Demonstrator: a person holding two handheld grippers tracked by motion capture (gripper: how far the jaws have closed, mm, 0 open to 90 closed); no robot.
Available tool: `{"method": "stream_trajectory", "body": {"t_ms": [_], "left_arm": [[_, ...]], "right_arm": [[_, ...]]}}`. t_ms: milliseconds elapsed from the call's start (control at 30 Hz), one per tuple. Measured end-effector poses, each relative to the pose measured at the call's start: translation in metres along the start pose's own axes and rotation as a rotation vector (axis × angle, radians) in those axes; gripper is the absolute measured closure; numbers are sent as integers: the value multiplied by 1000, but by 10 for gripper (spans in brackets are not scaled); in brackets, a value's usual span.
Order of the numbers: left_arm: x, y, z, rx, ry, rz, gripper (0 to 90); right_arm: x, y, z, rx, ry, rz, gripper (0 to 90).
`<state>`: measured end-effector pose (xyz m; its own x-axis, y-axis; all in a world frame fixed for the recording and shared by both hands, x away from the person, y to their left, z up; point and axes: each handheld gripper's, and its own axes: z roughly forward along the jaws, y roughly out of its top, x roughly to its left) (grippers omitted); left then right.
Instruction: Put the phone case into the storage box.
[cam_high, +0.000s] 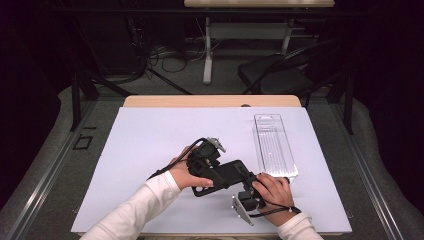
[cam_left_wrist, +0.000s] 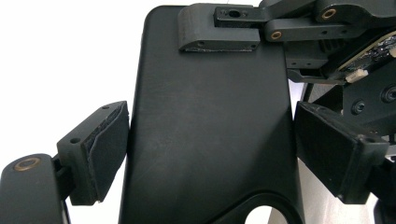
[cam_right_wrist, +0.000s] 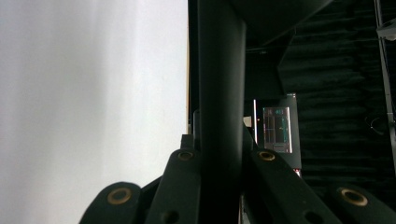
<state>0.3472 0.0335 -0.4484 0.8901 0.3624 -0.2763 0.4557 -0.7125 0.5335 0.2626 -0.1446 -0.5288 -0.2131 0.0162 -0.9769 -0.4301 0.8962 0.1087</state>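
1. In the high view, a person's two hands are meeting low over the white desk (cam_high: 150, 135), each holding a gripper. The left gripper (cam_high: 212, 162) and the right gripper (cam_high: 246, 186) are converging on a flat black case (cam_high: 226, 175) that is sitting between them, above the desk's near edge. A clear plastic tray (cam_high: 273, 145) is lying just beyond the right gripper, well apart from the left one. White sleeves are covering both forearms.

2. In the left gripper view, the black case (cam_left_wrist: 210, 126) is standing between the left gripper's (cam_left_wrist: 211, 154) two padded jaws. The jaws are spread to the case's width; the left pad is nearly touching its edge, and the right pad is sitting at the opposite edge. Whether they are actually gripping is unclear. At the far end of the case, the right gripper's (cam_left_wrist: 233, 28) jaw is pressing on its top edge.

3. In the right gripper view, the case (cam_right_wrist: 219, 93) is appearing edge-on, running upward between the right gripper's (cam_right_wrist: 219, 154) jaws, which are pinching it from both faces. The white desk surface (cam_right_wrist: 93, 93) is lying to the left of the jaws.
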Motion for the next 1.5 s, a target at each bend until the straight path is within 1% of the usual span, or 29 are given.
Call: {"method": "stream_trajectory", "body": {"t_ms": [33, 200, 267, 333, 467, 500, 533, 667, 700, 833, 900, 967, 1000, 1067, 1100, 1167, 1267, 1333, 1400, 1433, 1500], "left_arm": [[0, 0, -1, -2, 2, -1, 129], [1, -3, -5, -24, 4, -7, 129], [2, -4, -8, -26, 3, -3, 132], [2, -6, -11, -40, -2, -11, 142], [4, -10, -19, -64, 1, -16, 149], [4, -12, -21, -68, -1, -21, 150], [4, -13, -23, -71, 7, -24, 151], [6, -18, -30, -106, -9, -31, 152], [6, -19, -32, -114, 0, -33, 153], [8, -25, -39, -148, -2, -46, 156], [8, -29, -44, -160, 9, -54, 158], [9, -32, -49, -165, 47, -56, 160], [10, -34, -52, -164, 55, -56, 163], [11, -38, -56, -179, 55, -65, 166], [12, -40, -58, -190, 47, -71, 169], [13, -43, -62, -204, 49, -82, 169], [16, -47, -67, -215, 62, -89, 171], [18, -49, -69, -223, 58, -94, 171], [19, -52, -70, -227, 69, -99, 171], [19, -52, -71, -227, 83, -100, 171], [21, -55, -73, -237, 73, -103, 171]], "right_arm": [[0, 0, 0, 4, 3, -4, 867], [2, -1, 1, 5, 12, 7, 867], [2, -1, 0, 6, 12, 8, 867], [2, -1, 0, 6, 12, 9, 867], [1, -2, 0, 8, 13, 1, 867], [1, -2, 1, 5, 11, 11, 867], [1, -2, 0, 8, 11, 13, 867], [1, -3, 0, 10, 11, 20, 867], [2, -3, 0, 11, 12, 23, 867], [2, -3, -1, 14, 16, 28, 867], [2, -3, -1, 16, 17, 31, 867], [2, -3, -2, 17, 19, 24, 867], [2, -3, -2, 16, 18, 38, 867], [3, -4, -2, 15, 23, 46, 867], [3, -4, -2, 13, 24, 46, 867], [3, -4, -2, 14, 26, 45, 867], [4, -4, -2, 15, 29, 44, 867], [4, -3, -2, 13, 32, 43, 866], [4, -3, -2, 10, 31, 43, 867], [4, -2, -2, 10, 32, 47, 867], [4, -3, -2, 6, 36, 54, 867]]}}
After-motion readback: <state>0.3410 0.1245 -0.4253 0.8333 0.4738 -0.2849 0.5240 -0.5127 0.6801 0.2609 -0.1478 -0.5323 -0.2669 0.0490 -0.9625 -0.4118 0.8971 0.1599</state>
